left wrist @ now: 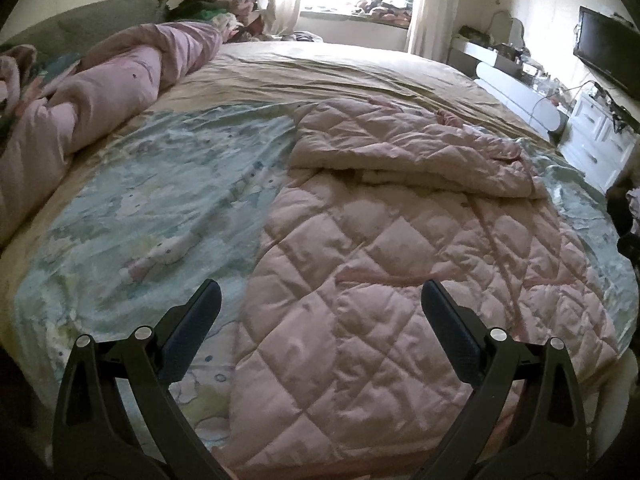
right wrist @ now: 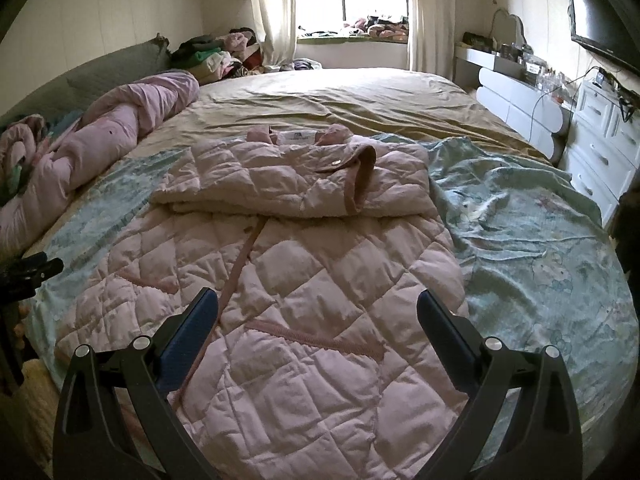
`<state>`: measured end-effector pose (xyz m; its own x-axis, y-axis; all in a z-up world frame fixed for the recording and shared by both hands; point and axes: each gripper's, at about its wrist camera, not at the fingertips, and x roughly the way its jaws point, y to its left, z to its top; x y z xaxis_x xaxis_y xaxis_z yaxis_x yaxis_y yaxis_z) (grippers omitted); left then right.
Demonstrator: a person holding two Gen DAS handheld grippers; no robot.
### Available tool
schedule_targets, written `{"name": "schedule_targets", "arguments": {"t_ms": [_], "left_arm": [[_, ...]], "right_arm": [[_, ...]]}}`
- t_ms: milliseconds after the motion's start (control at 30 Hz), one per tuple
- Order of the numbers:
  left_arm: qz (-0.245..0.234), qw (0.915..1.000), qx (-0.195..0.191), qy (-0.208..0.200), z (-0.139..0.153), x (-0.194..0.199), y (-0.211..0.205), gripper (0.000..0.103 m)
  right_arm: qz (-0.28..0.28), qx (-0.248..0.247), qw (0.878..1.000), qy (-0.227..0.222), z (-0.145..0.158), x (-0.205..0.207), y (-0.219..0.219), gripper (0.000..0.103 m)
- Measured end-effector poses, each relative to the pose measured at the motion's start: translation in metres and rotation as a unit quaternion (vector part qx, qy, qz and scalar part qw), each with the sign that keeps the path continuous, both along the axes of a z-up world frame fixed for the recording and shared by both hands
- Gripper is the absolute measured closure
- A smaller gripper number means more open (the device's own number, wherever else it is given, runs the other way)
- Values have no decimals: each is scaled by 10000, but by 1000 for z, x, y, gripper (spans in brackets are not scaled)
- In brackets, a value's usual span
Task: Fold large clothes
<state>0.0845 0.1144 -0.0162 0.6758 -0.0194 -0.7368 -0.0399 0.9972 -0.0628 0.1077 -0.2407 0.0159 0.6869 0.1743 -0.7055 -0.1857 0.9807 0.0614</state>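
Note:
A large pink quilted coat (right wrist: pixel 304 280) lies flat on the bed, collar at the far end. Its sleeves (right wrist: pixel 296 184) are folded across the chest. In the left wrist view the coat (left wrist: pixel 400 272) fills the right half. My left gripper (left wrist: pixel 320 300) is open and empty, held above the coat's left hem edge. My right gripper (right wrist: pixel 318 308) is open and empty, held above the coat's lower half. The left gripper also shows at the left edge of the right wrist view (right wrist: pixel 28 276).
A light blue patterned sheet (right wrist: pixel 528 248) covers the near part of the bed, tan bedding (right wrist: pixel 360 100) beyond. A rolled pink duvet (right wrist: pixel 100 136) lies along the left. White drawers (right wrist: pixel 600 152) and a TV (right wrist: pixel 600 28) stand at the right. Piled clothes (right wrist: pixel 216 56) sit by the window.

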Motion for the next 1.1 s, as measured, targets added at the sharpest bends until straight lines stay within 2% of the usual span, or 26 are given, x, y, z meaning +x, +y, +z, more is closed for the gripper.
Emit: {"name": "schedule_targets", "arguments": {"t_ms": [400, 1100], "left_arm": [[136, 9998, 65, 157, -15, -7, 15, 9], [256, 9979, 181, 574, -51, -18, 29, 9]], "right_arm": [[57, -113, 9999, 104, -8, -1, 6, 4], [-59, -256, 9982, 540, -41, -14, -13, 4]]}}
